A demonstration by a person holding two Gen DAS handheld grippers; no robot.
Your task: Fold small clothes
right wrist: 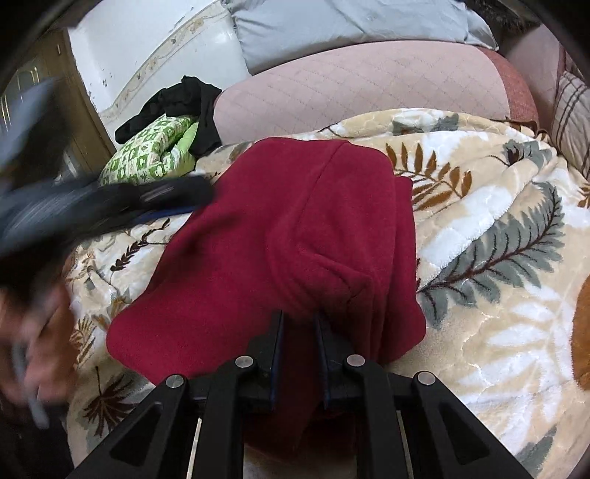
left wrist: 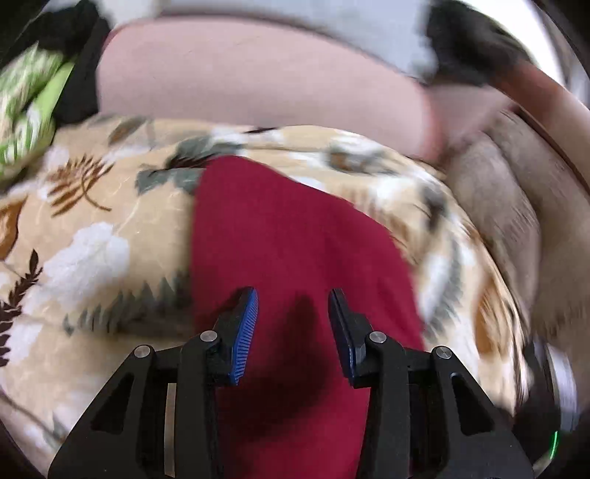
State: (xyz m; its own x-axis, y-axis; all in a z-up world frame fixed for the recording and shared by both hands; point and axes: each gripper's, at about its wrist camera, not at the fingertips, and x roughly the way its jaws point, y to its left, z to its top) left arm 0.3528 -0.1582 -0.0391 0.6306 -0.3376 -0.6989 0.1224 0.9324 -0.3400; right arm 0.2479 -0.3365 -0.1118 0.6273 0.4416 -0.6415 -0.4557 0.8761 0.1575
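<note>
A dark red fleece garment (right wrist: 287, 228) lies on a floral beige blanket (right wrist: 497, 235), partly folded with layers stacked on its right side. My right gripper (right wrist: 298, 324) is shut on the near edge of the garment; red cloth is pinched between its jaws. In the left wrist view the same garment (left wrist: 280, 250) runs under my left gripper (left wrist: 293, 306), which is open with blue pads (left wrist: 246, 317) apart above the cloth. The left gripper shows blurred at the left of the right wrist view (right wrist: 110, 206), over the garment's far left edge.
A pink quilted cushion (right wrist: 361, 81) and a grey pillow (right wrist: 332, 25) lie behind the blanket. A green patterned cloth (right wrist: 155, 151) and a black garment (right wrist: 188, 99) sit at the back left. A striped pillow (right wrist: 573, 118) is at the right.
</note>
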